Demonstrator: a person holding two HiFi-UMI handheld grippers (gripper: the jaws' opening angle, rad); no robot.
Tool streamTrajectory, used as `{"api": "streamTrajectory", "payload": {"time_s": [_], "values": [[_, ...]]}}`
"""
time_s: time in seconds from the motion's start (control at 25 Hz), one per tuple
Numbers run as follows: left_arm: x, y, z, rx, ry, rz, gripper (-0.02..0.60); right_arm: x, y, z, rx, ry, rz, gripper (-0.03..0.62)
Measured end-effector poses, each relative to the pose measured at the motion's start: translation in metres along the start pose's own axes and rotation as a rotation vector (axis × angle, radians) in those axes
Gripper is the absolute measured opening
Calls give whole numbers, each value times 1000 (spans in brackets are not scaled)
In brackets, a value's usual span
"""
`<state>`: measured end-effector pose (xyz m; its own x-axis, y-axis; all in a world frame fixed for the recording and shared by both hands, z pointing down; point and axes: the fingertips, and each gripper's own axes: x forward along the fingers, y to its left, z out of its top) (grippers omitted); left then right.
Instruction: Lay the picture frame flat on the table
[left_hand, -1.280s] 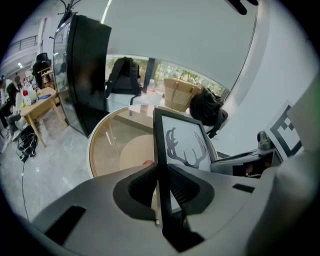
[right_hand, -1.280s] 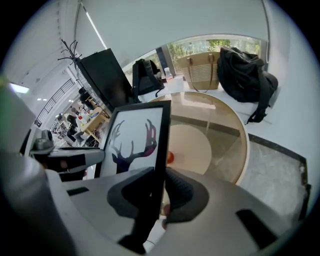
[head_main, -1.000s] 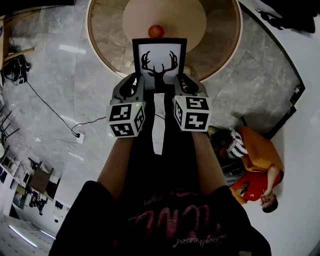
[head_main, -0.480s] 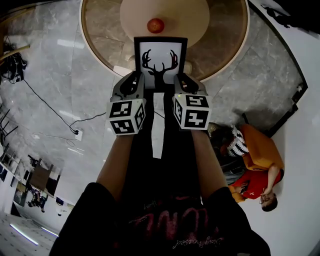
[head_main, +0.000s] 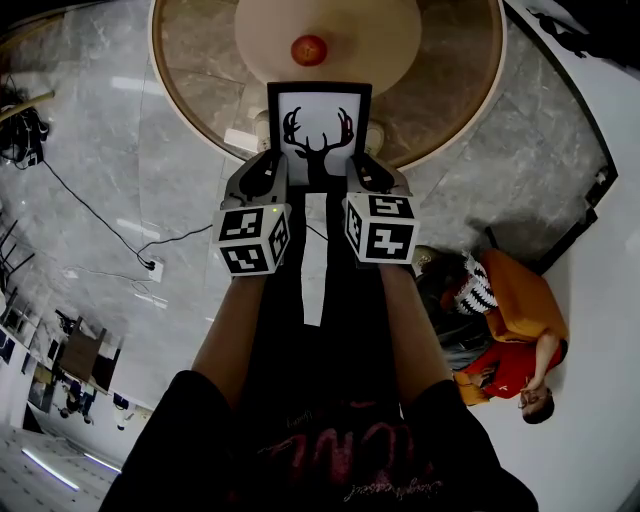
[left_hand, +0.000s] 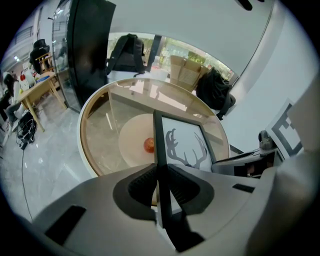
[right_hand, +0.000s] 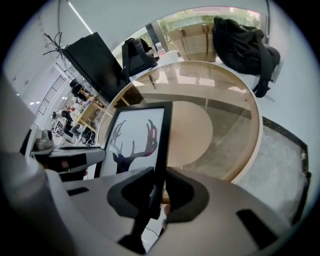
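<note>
Our left gripper (left_hand: 160, 182) is clamped on the left rail of the picture frame (head_main: 320, 128), and our right gripper (right_hand: 157, 192) is clamped on the right rail, each gripping the black moulding low on its side. The frame sits between the two grippers, held evenly, so neither hand is nearer to it. It stands close to upright with the stag print facing us and its long axis running up and away from the grippers.

It is over the near rim of the round surface (head_main: 470, 110), and we cannot tell whether its lower edge touches the glass. Past its top edge a red fruit (head_main: 309, 49) lies on the paler inner disc, apart from the frame.

We judge the coming move turns on that line: tipped back and down, the long axis points straight at the fruit, so room is tightest ahead. To either side the surface looks bare. The lower edge sits close to the rim, so we would carry it inward before letting go
</note>
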<state>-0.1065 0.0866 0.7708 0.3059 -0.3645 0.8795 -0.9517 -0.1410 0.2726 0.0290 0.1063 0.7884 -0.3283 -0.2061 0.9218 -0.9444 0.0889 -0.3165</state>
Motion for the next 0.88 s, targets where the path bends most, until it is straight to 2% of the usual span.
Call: {"api": "streamTrajectory", "payload": {"time_s": [0.36,0.88], "values": [[11,3,-11,-6,28,10,72,11,-4,-7,-2,32,-5,81],[18,5,-17,-7,41,31,72,13,-5,-6,-17,23,-6,81]]}}
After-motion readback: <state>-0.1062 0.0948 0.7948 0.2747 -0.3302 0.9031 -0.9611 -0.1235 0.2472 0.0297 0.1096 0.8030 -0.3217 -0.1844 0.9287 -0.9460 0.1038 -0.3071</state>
